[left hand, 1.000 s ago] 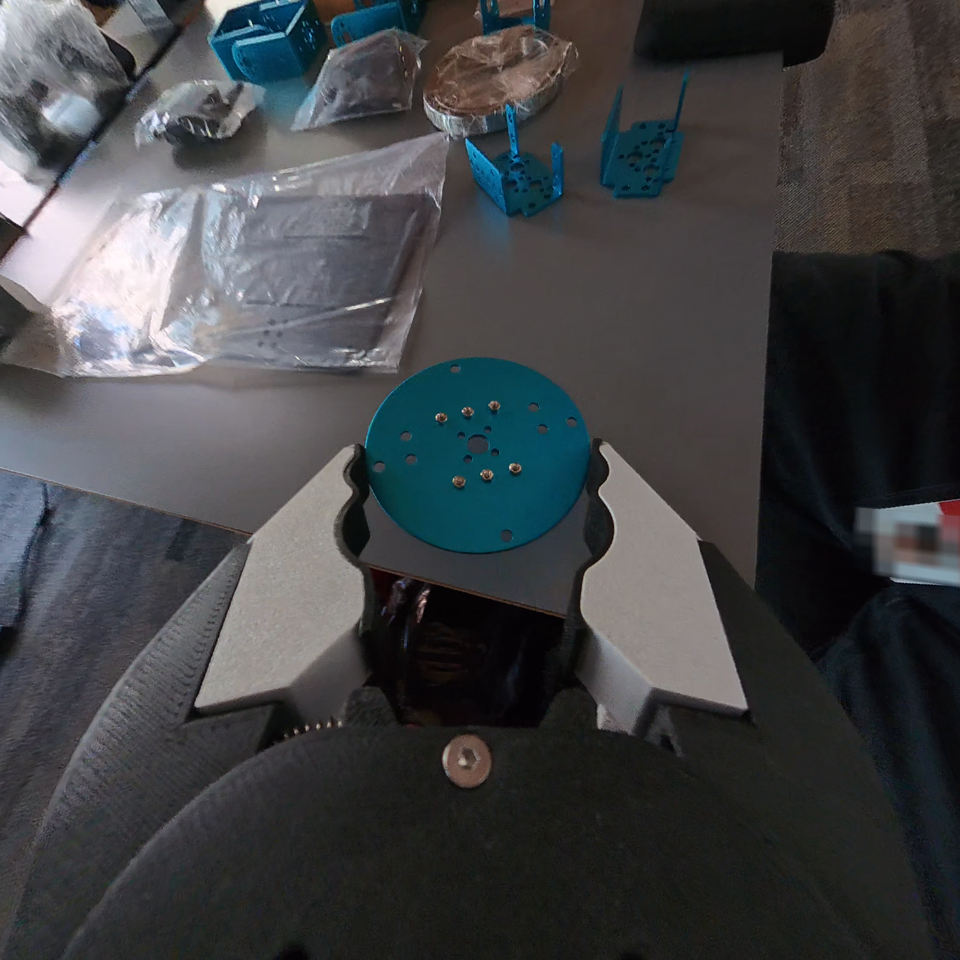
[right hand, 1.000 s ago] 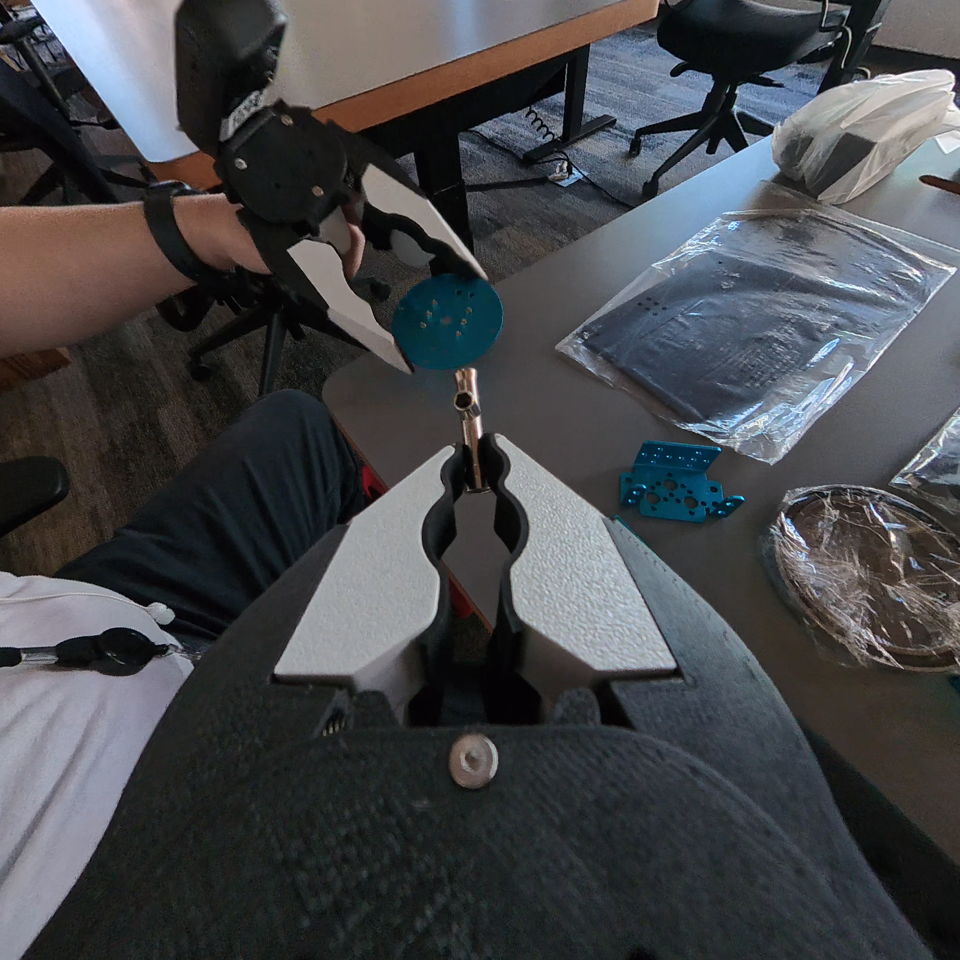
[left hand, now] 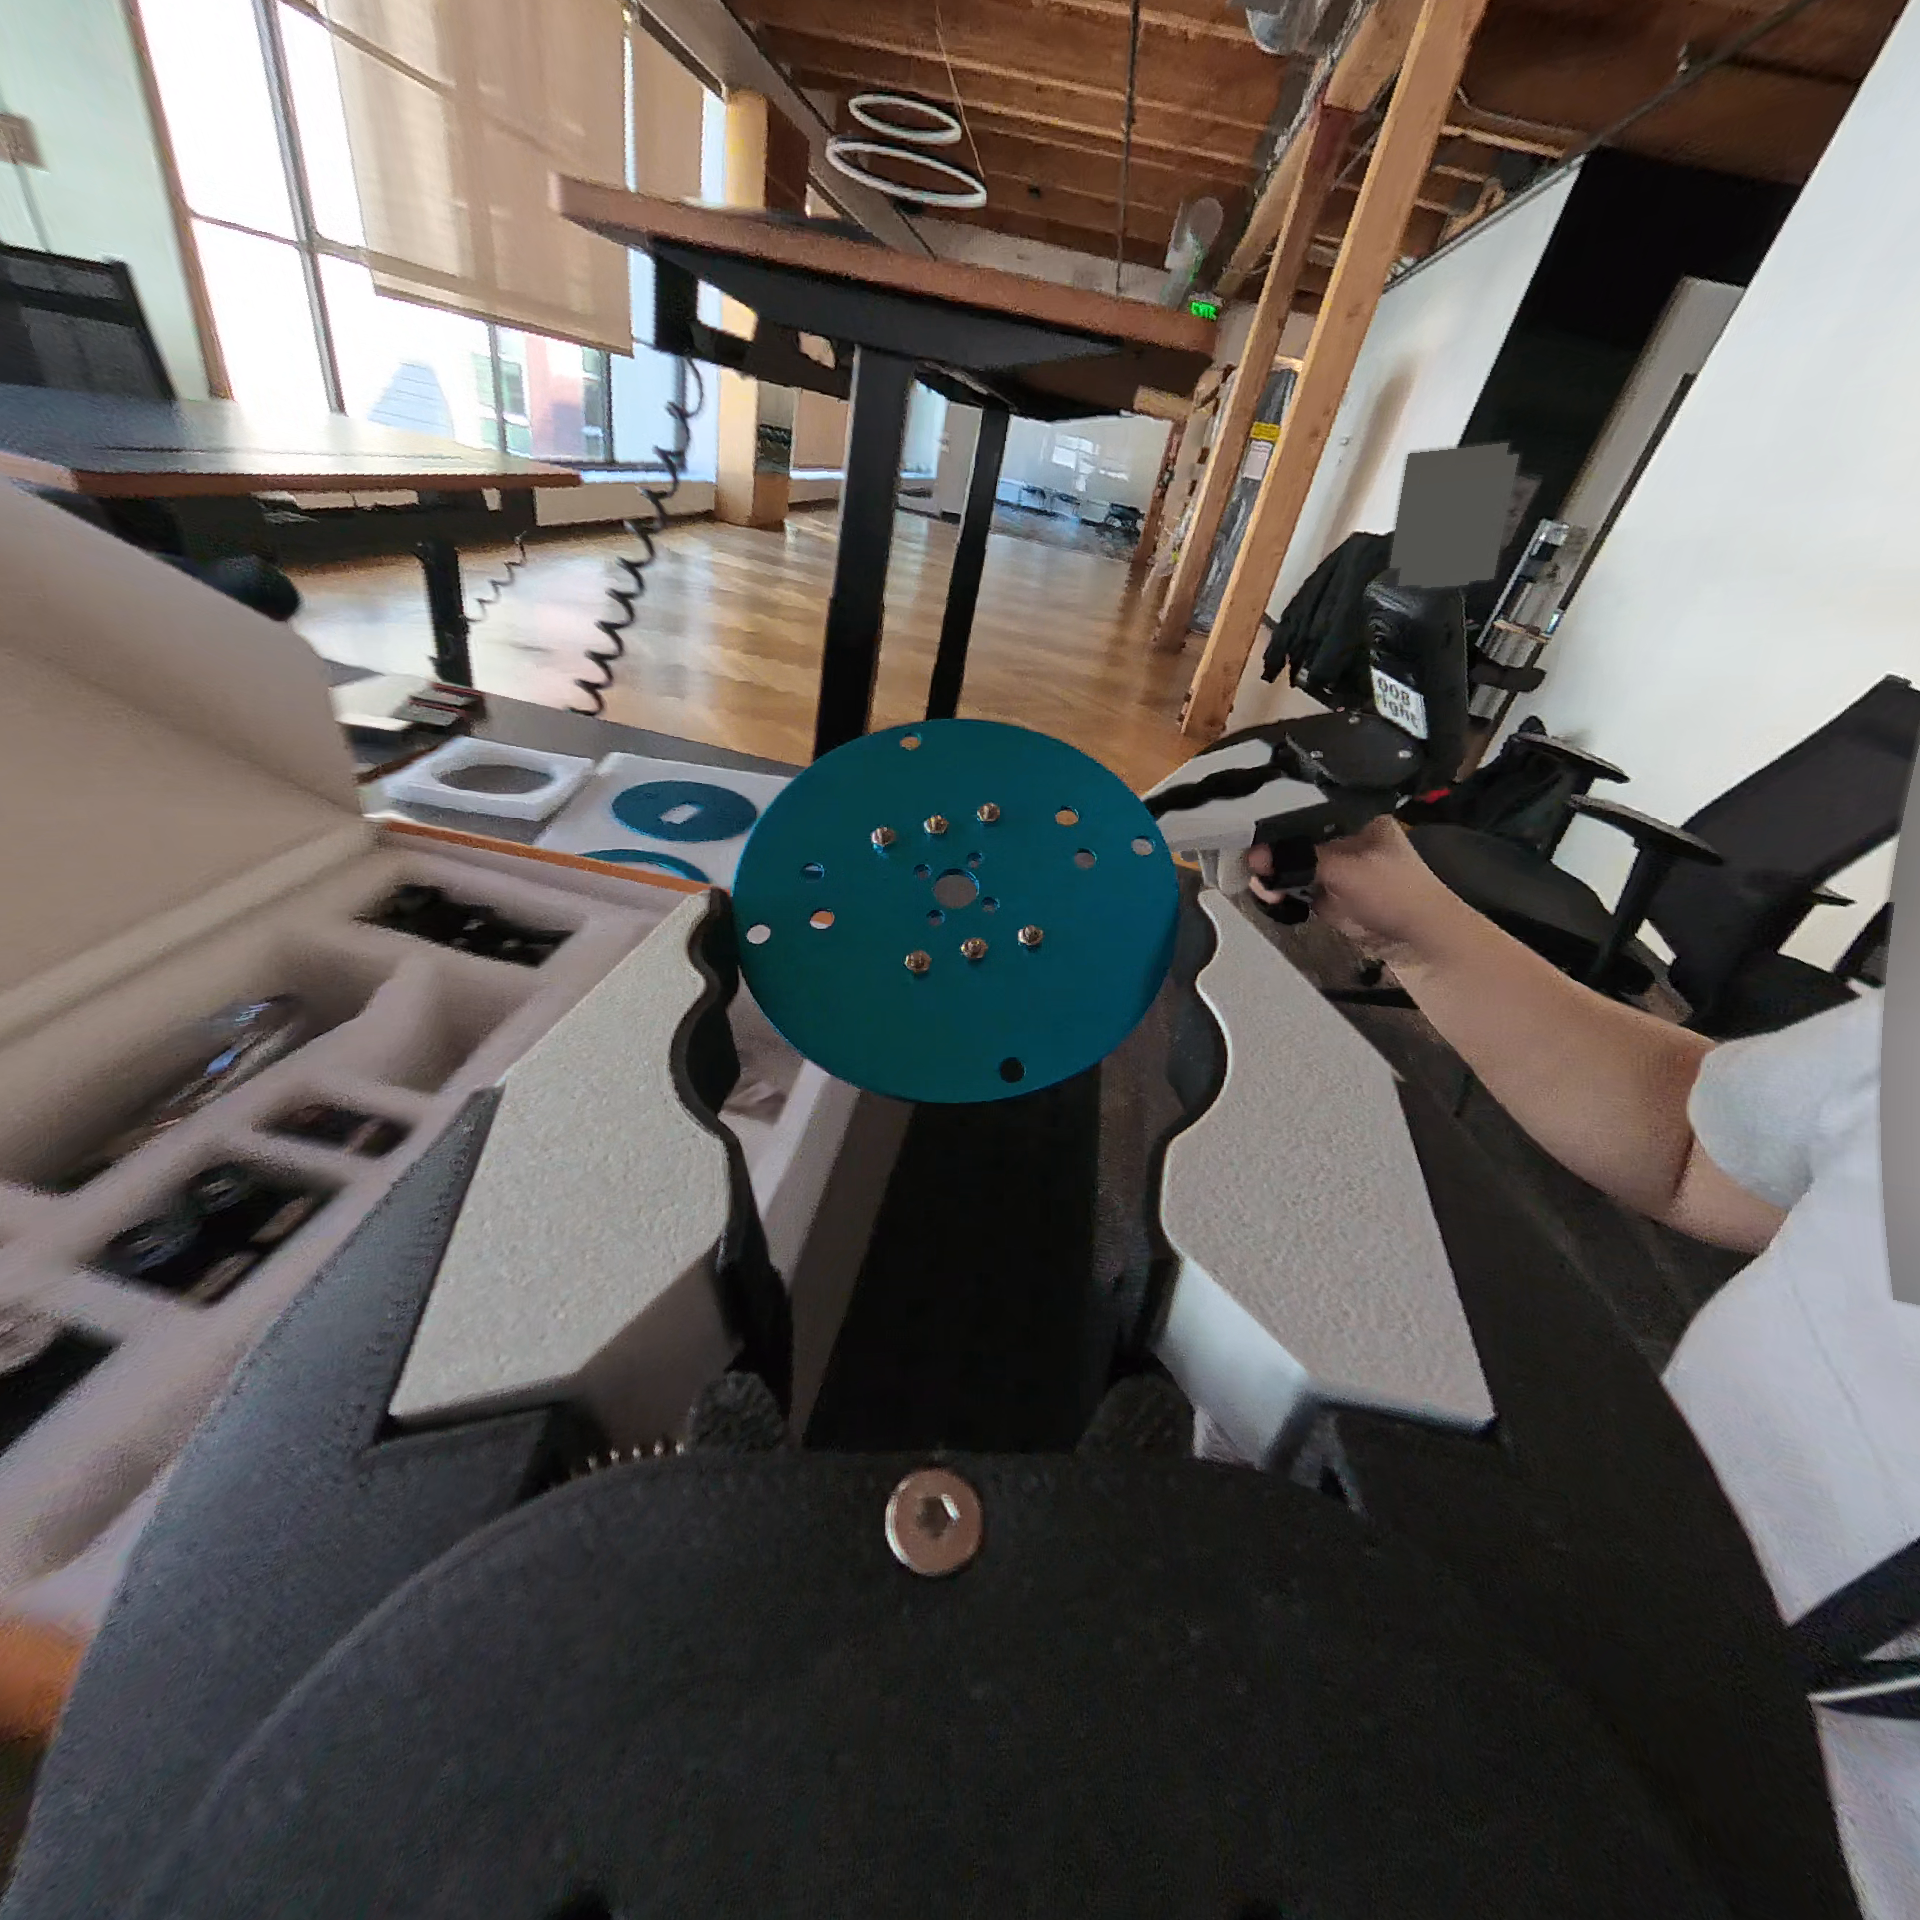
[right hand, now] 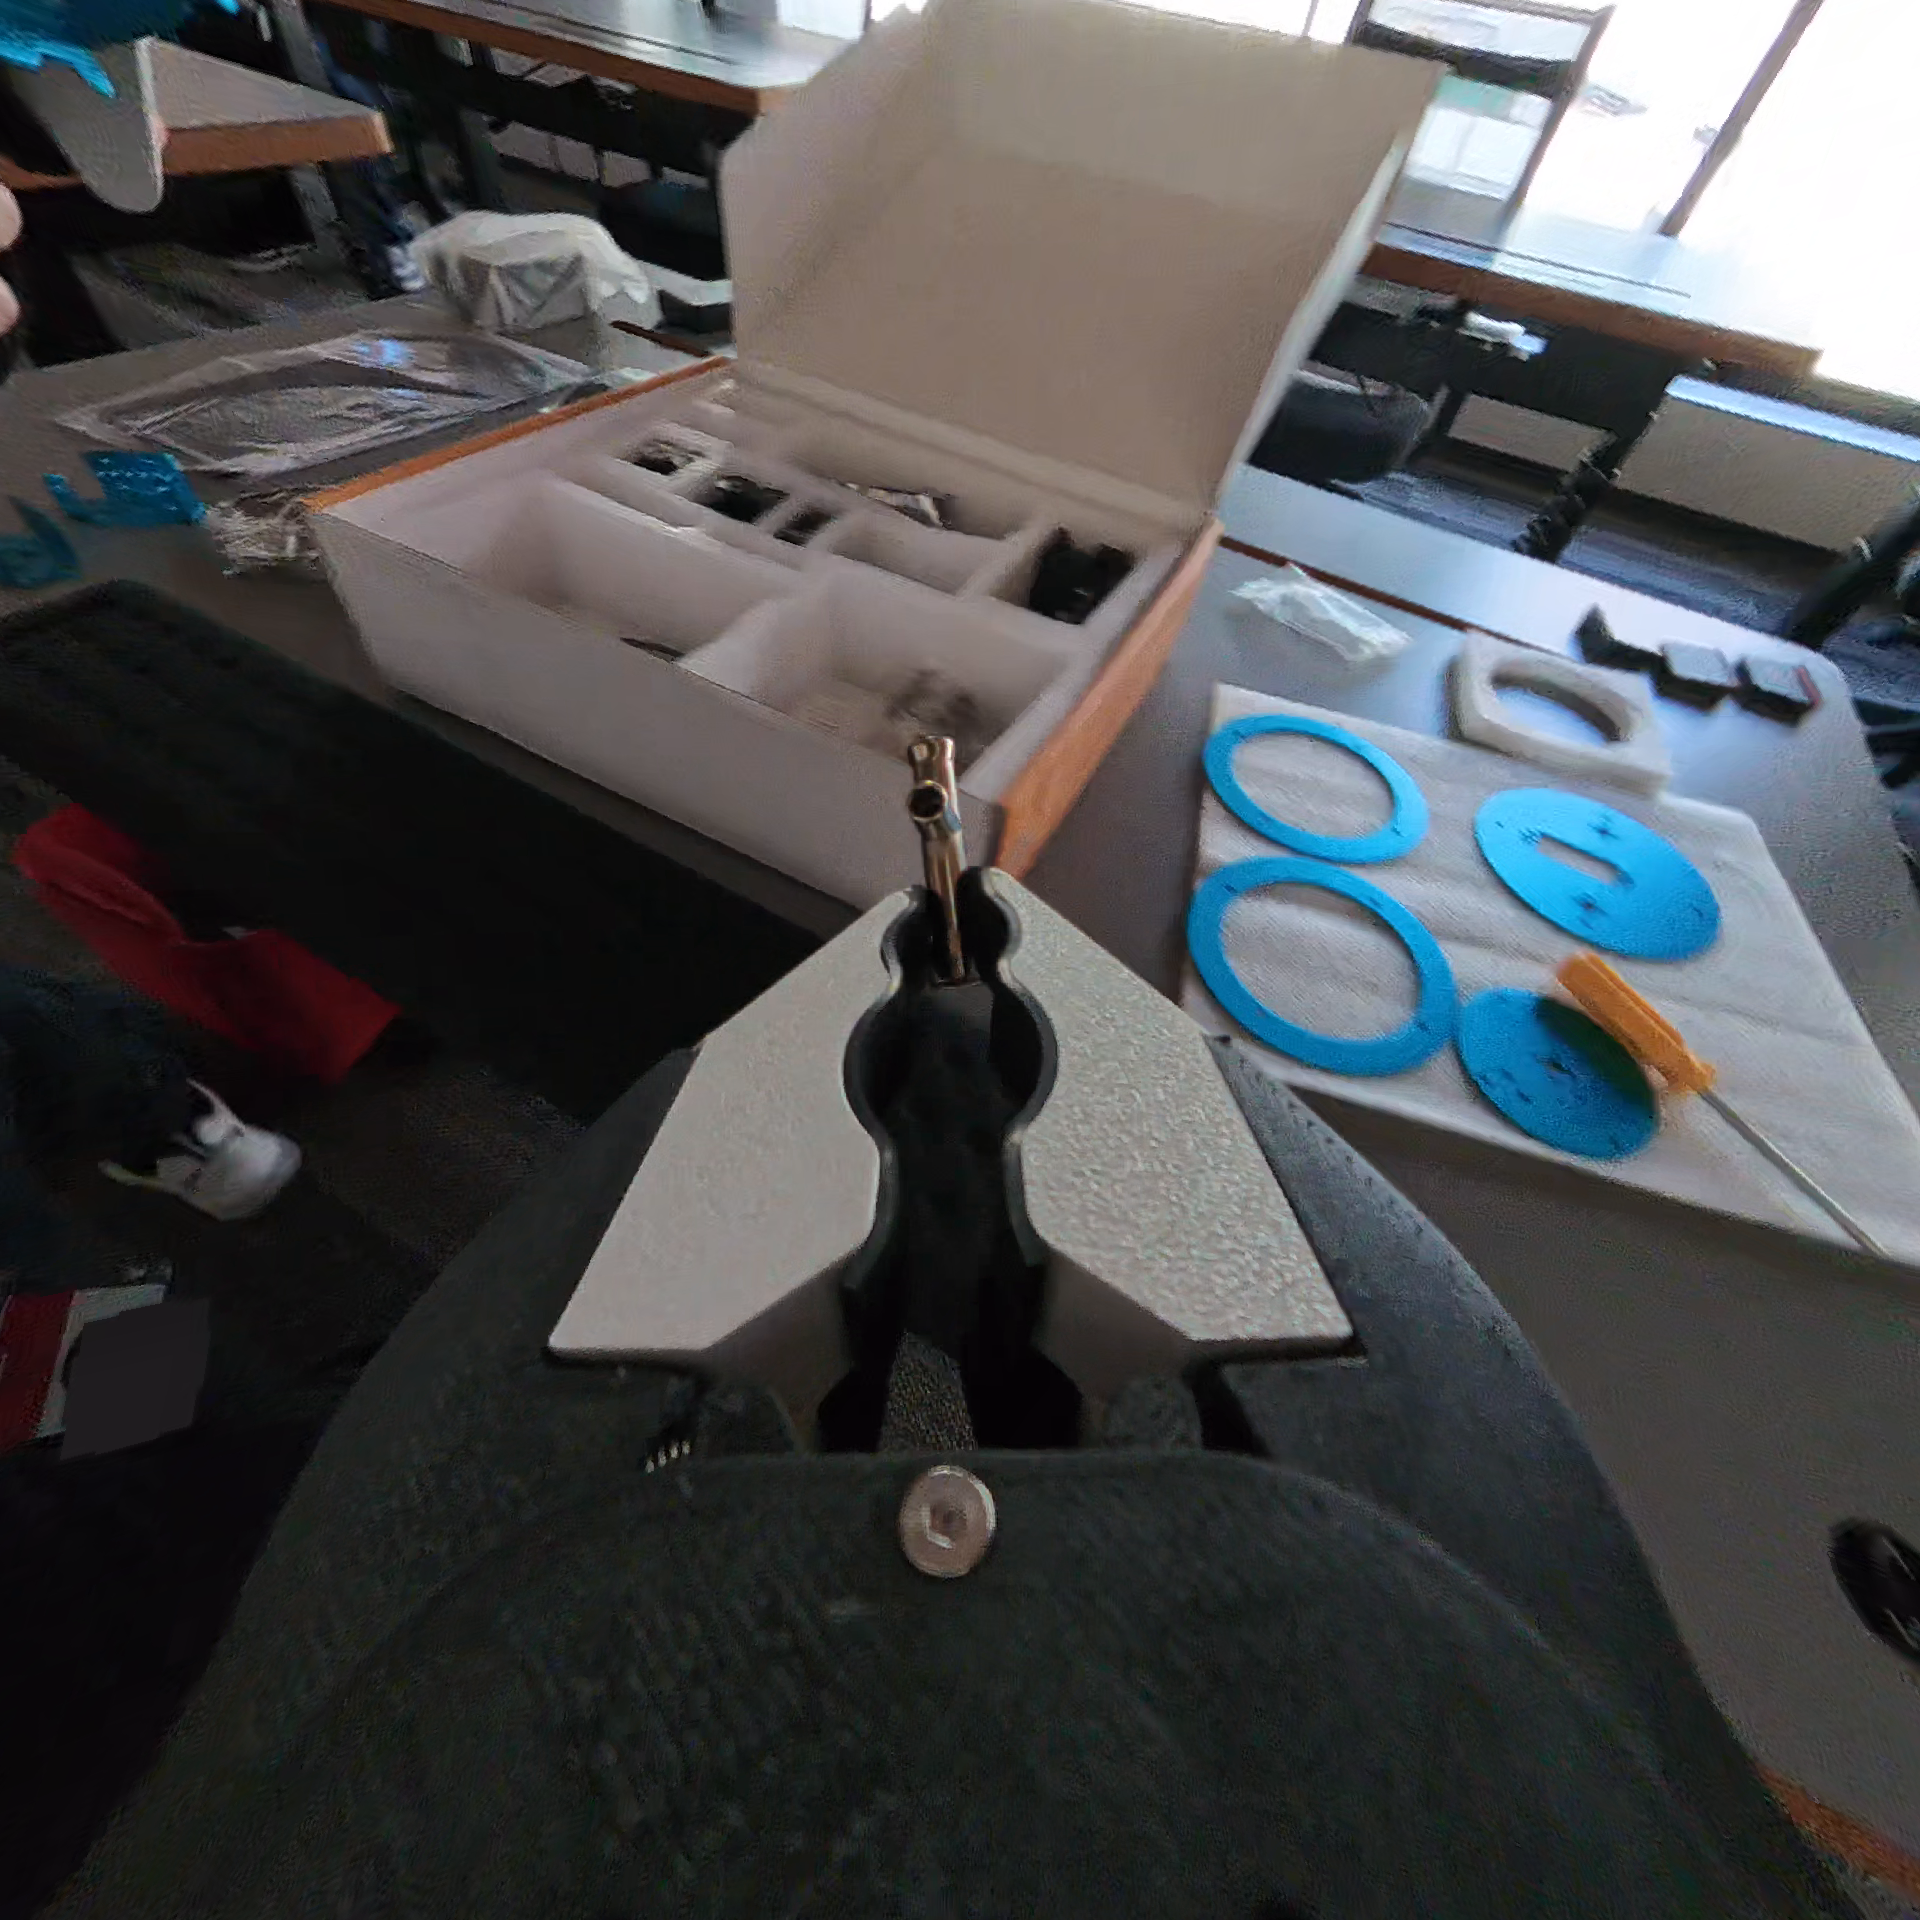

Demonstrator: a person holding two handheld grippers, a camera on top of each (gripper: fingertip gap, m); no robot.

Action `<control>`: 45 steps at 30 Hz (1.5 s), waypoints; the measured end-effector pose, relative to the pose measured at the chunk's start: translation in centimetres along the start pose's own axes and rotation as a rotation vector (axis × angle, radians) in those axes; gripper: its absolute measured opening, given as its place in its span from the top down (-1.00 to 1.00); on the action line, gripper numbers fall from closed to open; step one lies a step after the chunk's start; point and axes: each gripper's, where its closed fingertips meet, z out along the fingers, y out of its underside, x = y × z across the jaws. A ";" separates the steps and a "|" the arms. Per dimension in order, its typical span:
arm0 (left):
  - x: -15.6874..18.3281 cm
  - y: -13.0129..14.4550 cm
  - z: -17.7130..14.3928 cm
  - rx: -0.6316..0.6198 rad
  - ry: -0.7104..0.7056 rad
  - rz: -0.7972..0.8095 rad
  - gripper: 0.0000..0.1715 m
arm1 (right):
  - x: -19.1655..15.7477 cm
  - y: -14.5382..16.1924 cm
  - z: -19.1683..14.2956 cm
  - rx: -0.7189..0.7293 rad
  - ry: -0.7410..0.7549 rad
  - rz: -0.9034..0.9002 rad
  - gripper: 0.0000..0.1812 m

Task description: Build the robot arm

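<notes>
Grip check: your left gripper (left hand: 951,914) clamps a round teal metal disc (left hand: 954,909) with drilled holes and small brass nuts by its edges, held up in the air between the fingertips, with your right hand (left hand: 1340,894) and its tool off beyond the right finger. Your right gripper (right hand: 951,894) is pinched shut on a slim silver metal socket wrench (right hand: 938,836) standing out past the tips. Ahead of it sits an open white foam-lined box (right hand: 665,665); to its right, blue metal rings (right hand: 1317,966) and an orange-handled screwdriver (right hand: 1631,1023) lie on a white foam sheet (right hand: 1766,1091).
</notes>
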 end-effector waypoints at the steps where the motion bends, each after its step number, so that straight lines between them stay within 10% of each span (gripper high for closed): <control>1: 0.7 0.4 2.3 -0.014 0.000 -0.010 0.02 | 2.0 0.9 -1.9 0.009 0.013 0.037 0.92; 11: 2.0 3.5 29.7 -0.154 0.029 -0.085 0.03 | 14.3 6.5 -13.0 -0.006 -0.030 0.198 0.92; 22: -9.8 16.8 54.4 -0.679 -0.019 0.088 0.02 | 27.4 10.1 -8.4 -0.038 -0.242 0.158 0.92; 34: -13.6 22.0 57.8 -0.887 -0.072 0.125 0.01 | 37.0 13.7 -2.8 -0.071 -0.343 0.060 0.92; 37: -13.5 19.8 57.9 -0.819 -0.065 0.092 -0.11 | 38.2 13.9 -0.6 -0.104 -0.372 0.056 0.92; 41: -10.0 13.7 57.3 -0.585 0.146 0.051 0.47 | 38.8 13.3 2.8 -0.176 -0.433 0.000 0.92; 45: -8.8 12.6 57.9 -0.552 0.237 0.072 0.54 | 38.4 13.3 6.1 -0.289 -0.505 -0.025 0.92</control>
